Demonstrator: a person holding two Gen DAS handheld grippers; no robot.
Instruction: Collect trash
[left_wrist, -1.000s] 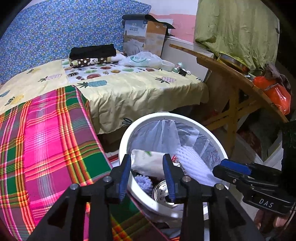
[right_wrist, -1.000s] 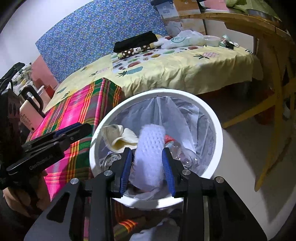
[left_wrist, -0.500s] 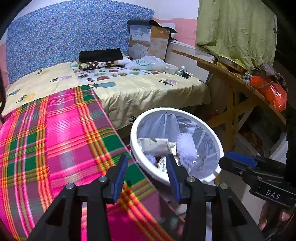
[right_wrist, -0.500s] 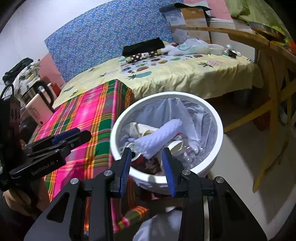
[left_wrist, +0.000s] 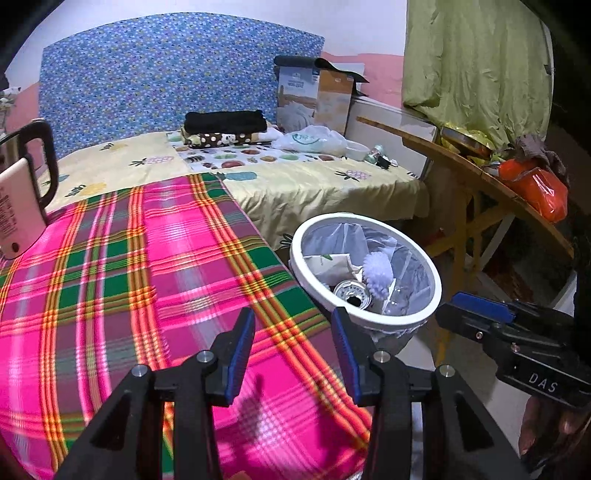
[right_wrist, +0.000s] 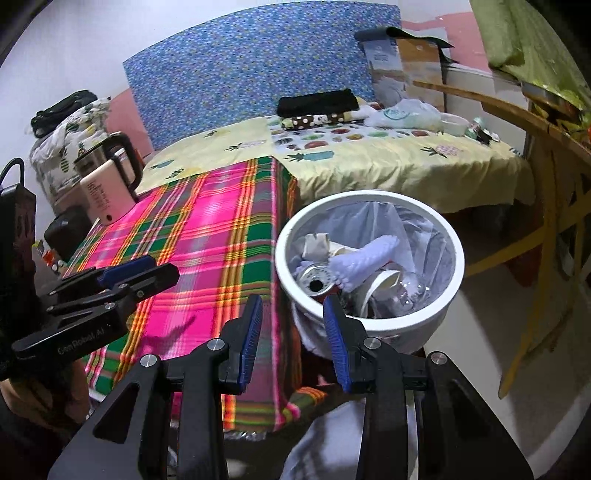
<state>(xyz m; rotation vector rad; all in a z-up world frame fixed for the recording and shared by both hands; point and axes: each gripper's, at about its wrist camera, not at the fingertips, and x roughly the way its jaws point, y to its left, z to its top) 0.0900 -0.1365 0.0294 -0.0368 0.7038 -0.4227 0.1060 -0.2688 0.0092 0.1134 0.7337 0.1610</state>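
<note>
1. A bed (left_wrist: 303, 184) covered with a yellow fruit-print sheet is seen at the back of the room, against a blue patterned headboard (left_wrist: 159, 74); folded black cloth (left_wrist: 225, 121) and a white plastic bag (left_wrist: 314, 139) are laid along its far edge.
2. A table draped in a pink, green and yellow plaid cloth (left_wrist: 129, 277) is placed against the near edge of the bed. A pink kettle (right_wrist: 107, 192) with a black handle is stood at its far left corner.
3. A wooden table (left_wrist: 476, 177) is seen to the right, with an orange bag (left_wrist: 535, 188) at its near edge.
4. A white trash bin (right_wrist: 436, 317), lined with a clear bag, is set on the floor just beside the right edge of the plaid table. The trash is found inside it: a white foam net sleeve (right_wrist: 365, 258), a drink can (right_wrist: 314, 278), crumpled paper (right_wrist: 314, 243) and clear plastic.
5. The left gripper (left_wrist: 293, 347) is held over the near right corner of the plaid cloth. Its blue-padded jaws are parted and nothing is held between them.
6. The right gripper (right_wrist: 293, 328) is held near the bin's near rim, over the right edge of the plaid table. Its jaws are also parted, more narrowly, and nothing is gripped.
</note>
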